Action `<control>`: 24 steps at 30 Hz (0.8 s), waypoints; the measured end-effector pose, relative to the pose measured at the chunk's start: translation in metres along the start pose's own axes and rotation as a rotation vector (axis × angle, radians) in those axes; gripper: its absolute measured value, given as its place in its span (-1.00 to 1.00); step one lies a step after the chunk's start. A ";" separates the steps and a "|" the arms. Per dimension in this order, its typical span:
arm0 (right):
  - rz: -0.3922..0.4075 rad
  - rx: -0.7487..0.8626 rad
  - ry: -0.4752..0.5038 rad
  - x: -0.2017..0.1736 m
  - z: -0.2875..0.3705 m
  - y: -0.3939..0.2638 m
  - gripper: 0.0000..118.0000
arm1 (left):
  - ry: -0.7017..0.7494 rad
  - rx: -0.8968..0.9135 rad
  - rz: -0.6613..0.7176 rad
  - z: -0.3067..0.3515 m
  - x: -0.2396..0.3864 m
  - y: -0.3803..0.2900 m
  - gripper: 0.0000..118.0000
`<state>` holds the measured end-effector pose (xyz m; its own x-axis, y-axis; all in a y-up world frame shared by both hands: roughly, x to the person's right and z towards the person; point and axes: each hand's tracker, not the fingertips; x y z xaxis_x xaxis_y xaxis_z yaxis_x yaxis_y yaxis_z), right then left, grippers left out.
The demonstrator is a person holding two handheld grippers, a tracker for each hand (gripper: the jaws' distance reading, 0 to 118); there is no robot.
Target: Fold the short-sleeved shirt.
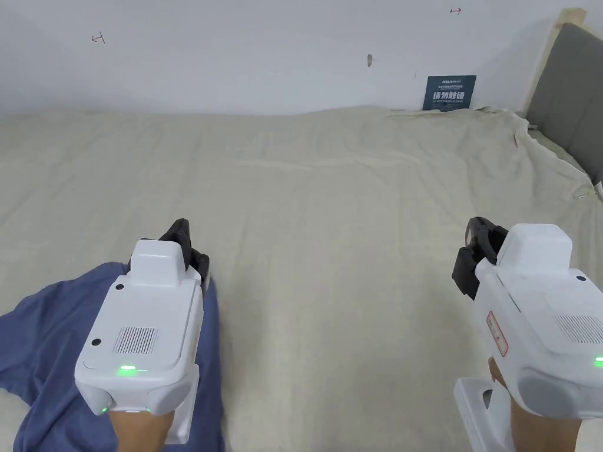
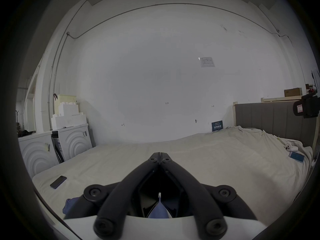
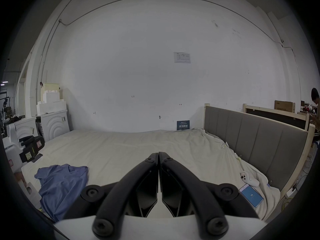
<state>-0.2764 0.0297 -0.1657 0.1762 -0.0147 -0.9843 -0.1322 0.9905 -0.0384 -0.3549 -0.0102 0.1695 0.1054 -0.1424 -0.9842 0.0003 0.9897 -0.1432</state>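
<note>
A blue short-sleeved shirt (image 1: 35, 341) lies crumpled on the beige bed sheet (image 1: 330, 235) at the near left, its collar towards the wall (image 3: 62, 183). My left gripper (image 1: 179, 226) hovers over the shirt's right edge. Its jaws are shut tip to tip (image 2: 160, 154) with nothing between them, and blue cloth (image 2: 158, 211) shows below through the gap behind the tips. My right gripper (image 1: 474, 226) is over bare sheet at the right, well apart from the shirt. Its jaws are shut and hold nothing (image 3: 158, 154).
A grey headboard (image 1: 574, 94) bounds the bed on the right and a white wall at the back, with a blue sign (image 1: 449, 93) leaning there. A dark phone (image 2: 58, 182) lies at the bed's left edge. A lit phone (image 3: 252, 197) and a white controller (image 3: 249, 180) lie near the headboard.
</note>
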 end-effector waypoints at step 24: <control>-0.002 0.007 0.002 0.001 0.000 0.002 -1.00 | -0.003 0.001 0.006 0.000 -0.002 0.002 -1.00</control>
<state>-0.2760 0.0321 -0.1671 0.1748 -0.0167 -0.9845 -0.1245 0.9914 -0.0390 -0.3552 -0.0083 0.1716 0.1083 -0.1365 -0.9847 0.0005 0.9905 -0.1373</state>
